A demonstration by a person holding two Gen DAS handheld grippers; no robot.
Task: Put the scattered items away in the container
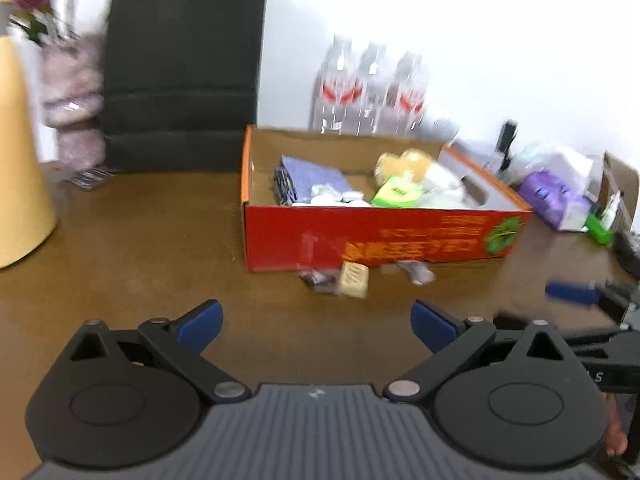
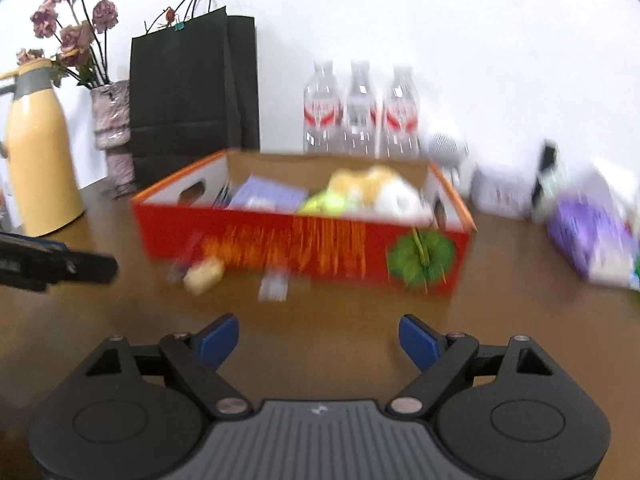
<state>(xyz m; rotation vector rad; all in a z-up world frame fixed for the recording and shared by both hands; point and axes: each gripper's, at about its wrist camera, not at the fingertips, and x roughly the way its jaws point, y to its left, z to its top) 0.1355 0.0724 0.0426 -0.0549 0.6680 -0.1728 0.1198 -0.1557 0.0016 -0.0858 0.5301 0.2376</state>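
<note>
the pale yellow thermos jug stands at the far left of the brown wooden table, with a grey textured vase of dried pink flowers and a tall black paper bag behind it against the wall.

the left gripper is released, its blue-padded fingers spread wide with nothing between them, low over the table and well short of the box. the right gripper is likewise spread and unloaded.

the container, a red cardboard box with an orange rim, sits mid-table and already holds a purple packet, a lime-green item and a yellow-and-white soft item. three loose items lie against its near wall: a small dark wrapped sweet, a beige rectangular packet touching it, and a crumpled white wrapper just to the right.

risks, as judged:
- the sweet and the beige packet touch; a closing grip may catch both or flick one away.
- the items lie close to the box wall; a far finger may strike the wall and push the box.
- both views are motion-blurred; item edges are uncertain, so a fast approach may miss.
- the two grippers are near each other and target the same spot; they may collide.

three clear plastic water bottles stand behind the box. a purple tissue pack lies at the right.
</note>
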